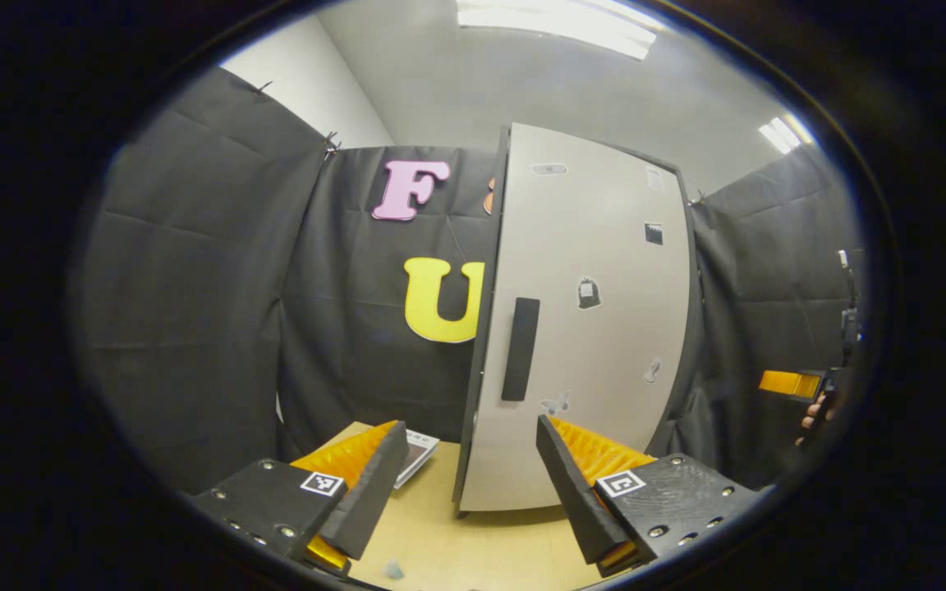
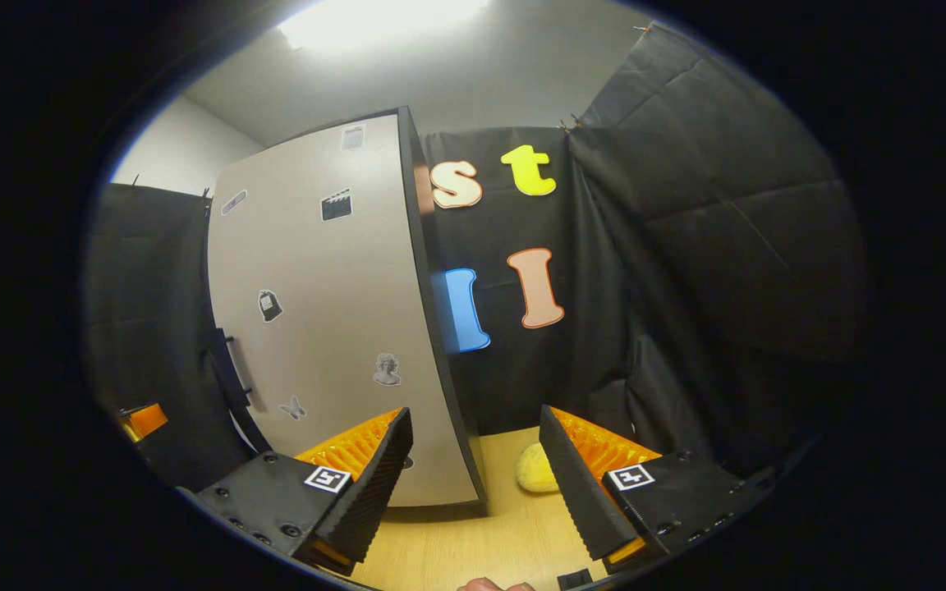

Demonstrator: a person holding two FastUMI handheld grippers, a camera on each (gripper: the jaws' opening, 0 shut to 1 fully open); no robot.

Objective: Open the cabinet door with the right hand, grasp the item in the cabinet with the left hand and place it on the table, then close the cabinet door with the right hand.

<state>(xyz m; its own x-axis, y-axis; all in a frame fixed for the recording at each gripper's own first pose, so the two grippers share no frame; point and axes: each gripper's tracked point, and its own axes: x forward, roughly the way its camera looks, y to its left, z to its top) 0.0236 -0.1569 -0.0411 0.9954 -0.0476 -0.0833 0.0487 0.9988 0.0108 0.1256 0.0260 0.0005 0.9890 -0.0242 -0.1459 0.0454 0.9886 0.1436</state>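
**Here, two open grippers face a closed cabinet**

Here, in the left gripper view, the left gripper (image 1: 471,468) sits low in the foreground with its fingers spread wide, gripping nothing. Between and beyond them stands the cabinet (image 1: 588,328) on a pale wooden table (image 1: 473,550). Its light grey door (image 1: 604,246), dotted with small stickers, is shut, and a dark vertical handle (image 1: 520,349) runs down its near edge. A flat card (image 1: 420,451) lies on the table just left of the cabinet.

In the right gripper view, the right gripper (image 2: 475,468) is likewise spread apart and empty. A yellow rounded item (image 2: 535,474) rests on the table beside the cabinet's right side, partly hidden behind the right finger.
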